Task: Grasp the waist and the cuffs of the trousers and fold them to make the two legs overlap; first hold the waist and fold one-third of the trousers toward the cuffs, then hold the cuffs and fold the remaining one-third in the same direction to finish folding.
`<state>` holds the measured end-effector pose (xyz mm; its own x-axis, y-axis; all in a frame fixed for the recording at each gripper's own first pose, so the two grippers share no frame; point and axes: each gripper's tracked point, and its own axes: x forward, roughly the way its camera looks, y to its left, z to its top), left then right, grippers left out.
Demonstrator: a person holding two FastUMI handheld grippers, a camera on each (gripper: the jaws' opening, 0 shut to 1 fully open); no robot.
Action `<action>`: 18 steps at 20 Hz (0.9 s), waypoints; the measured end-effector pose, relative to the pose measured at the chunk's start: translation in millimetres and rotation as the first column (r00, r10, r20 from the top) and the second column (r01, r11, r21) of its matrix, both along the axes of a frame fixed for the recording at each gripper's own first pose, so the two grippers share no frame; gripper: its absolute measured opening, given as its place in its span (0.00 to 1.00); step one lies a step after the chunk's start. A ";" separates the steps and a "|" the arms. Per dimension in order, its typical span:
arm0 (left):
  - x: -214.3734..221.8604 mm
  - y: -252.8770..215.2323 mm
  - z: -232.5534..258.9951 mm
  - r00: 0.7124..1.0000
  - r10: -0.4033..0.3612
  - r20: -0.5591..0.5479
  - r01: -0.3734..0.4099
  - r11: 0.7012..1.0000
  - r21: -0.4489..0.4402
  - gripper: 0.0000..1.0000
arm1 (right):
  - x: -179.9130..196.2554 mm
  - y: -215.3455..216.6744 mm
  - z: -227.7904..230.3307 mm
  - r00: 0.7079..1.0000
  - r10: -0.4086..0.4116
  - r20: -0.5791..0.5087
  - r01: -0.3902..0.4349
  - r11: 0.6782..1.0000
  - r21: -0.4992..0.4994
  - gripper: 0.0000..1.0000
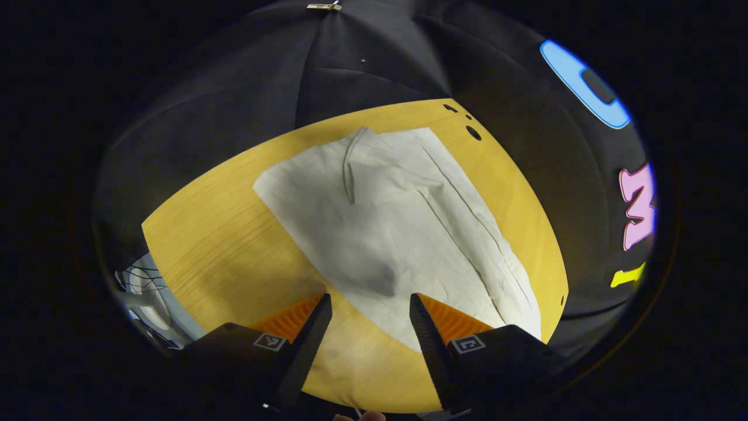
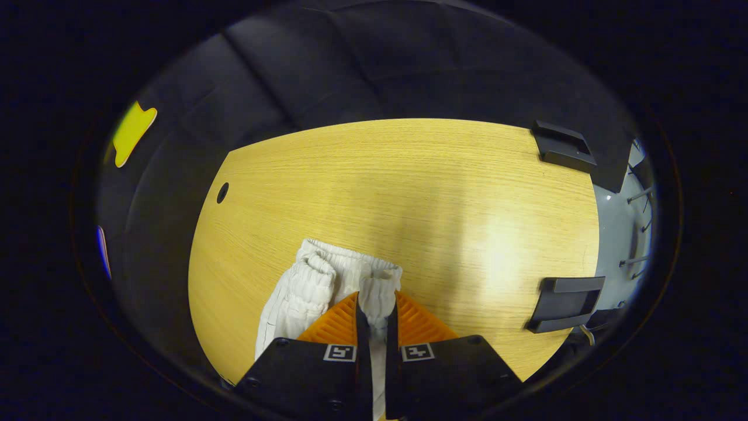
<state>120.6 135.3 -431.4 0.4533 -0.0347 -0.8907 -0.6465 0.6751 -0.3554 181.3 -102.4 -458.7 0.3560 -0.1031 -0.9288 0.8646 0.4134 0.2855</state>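
While the right claw [image 2: 377,318] pinches a ribbed, gathered edge of the trousers [image 1: 397,234] between both fingers, the left claw [image 1: 370,310] hangs open above the cloth with nothing between its fingers. In the left gripper view the pale trousers lie spread on the wooden bench [image 1: 222,234], running from about eleven o'clock down to five o'clock, with a drawstring [image 1: 349,169] trailing near the top and a long seam along the right side; the legs look to be lying one over the other already, though I judge that only from the single outline. In the right gripper view the bunched elastic hem sits at six o'clock, just ahead of the claw. My reading is that a fold in thirds is in hand — the right claw has its end, the left has not yet taken hold. Next the left claw would need to drop onto the near edge and close, so both can lift and carry together. Whether the gripped end is waist or cuffs is hard to say, and the near edge is partly cut off behind the left claw's fingers [image 1: 310,345].
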 end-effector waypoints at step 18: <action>92.8 6.6 -14.0 0.982 -0.074 -0.175 0.116 0.964 0.239 0.15 | 1.4 -1.0 -0.5 1.000 -0.004 0.015 0.004 1.000 -0.004 0.13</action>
<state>213.4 141.9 -445.4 0.3069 0.1596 -0.9383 -0.6102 0.7895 -0.0653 182.7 -103.4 -459.2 0.3697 -0.1087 -0.9228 0.8618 0.4114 0.2968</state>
